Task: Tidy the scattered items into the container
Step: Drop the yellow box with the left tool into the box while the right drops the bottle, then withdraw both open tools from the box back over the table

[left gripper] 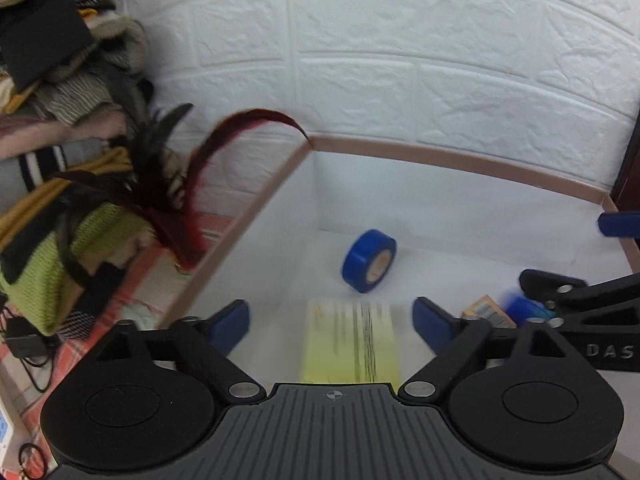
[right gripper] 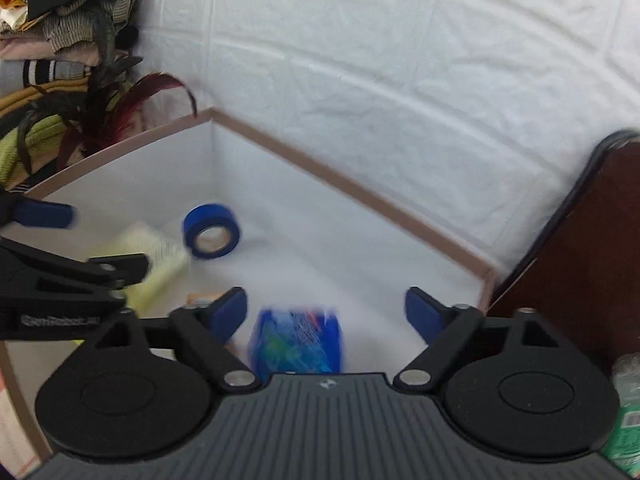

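At the far left, outside the container, a pile of folded clothes point(left gripper: 60, 184) and dark red feathers point(left gripper: 188, 184) crowd close against the container's left rim point(left gripper: 236, 224), with one feather arching over its corner. The left gripper point(left gripper: 330, 320) hangs over the white box with its fingers point(left gripper: 230, 320) spread wide apart and nothing between them; below the gap a pale yellow pack point(left gripper: 352, 340), motion-blurred, appears to be dropping or already lying on the floor of the box. Just beyond it a roll of blue tape point(left gripper: 370, 260) rests tilted on its edge near the back wall. Further right lies a small orange carton point(left gripper: 486, 312), partly hidden. The right gripper point(right gripper: 326, 312) also stands with its fingers point(right gripper: 420, 316) well apart and empty above a blurred blue packet point(right gripper: 298, 344) inside the box.

Both loads look released, so the step in hand is probably the drop and withdrawal. To do it well, each gripper should rise straight up with its fingers kept apart until it clears the rim, as the two tools sit close side by side and a sideways swing could knock them together.

The middle and the back right of the box floor are bare, leaving space for more items. The left rim is the awkward side because of the feathers; on the right, a dark brown panel point(right gripper: 580, 240) stands hard by the box's corner, with a green bottle point(right gripper: 628, 400) just beside it.
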`<state>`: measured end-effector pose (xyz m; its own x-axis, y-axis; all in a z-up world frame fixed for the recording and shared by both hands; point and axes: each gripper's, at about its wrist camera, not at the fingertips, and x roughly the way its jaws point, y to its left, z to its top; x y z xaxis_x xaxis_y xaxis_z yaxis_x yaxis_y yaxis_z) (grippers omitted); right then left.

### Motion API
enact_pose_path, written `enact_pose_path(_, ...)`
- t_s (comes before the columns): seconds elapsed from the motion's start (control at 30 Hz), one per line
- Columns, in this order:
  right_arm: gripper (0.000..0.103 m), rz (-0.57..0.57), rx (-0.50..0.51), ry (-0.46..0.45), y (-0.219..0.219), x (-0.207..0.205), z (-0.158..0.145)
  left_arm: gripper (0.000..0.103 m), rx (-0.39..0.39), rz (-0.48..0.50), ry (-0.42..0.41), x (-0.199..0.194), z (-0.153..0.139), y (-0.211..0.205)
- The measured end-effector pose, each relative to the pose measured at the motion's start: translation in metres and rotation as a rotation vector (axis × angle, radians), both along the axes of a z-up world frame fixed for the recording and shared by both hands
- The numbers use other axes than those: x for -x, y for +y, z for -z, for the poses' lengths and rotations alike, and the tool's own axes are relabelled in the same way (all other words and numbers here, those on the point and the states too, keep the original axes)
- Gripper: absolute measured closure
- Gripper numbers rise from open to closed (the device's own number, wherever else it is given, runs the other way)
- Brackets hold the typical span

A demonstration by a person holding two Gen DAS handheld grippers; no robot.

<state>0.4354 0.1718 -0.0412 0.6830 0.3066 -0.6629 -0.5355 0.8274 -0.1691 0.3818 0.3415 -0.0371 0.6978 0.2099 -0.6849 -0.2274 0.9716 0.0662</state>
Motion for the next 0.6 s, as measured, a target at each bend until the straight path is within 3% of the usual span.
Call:
enact_pose_path(0.17,0.012,0.048,-0.086,0.071,-0.016,0.001,-0.005,0.002,0.065,-0.006,0.017,0.01,-0.003,0.003)
enact_pose_path(0.4,0.005,0.054,-0.227,0.125,-0.047,0.038,-0.029,0.002,0.06,-0.014,0.064,0.045,-0.016,-0.02)
enact_pose_path(0.6,0.001,0.057,-0.355,0.078,-0.1,0.114,-0.059,0.0,0.02,0.003,-0.044,0.119,-0.043,-0.06)
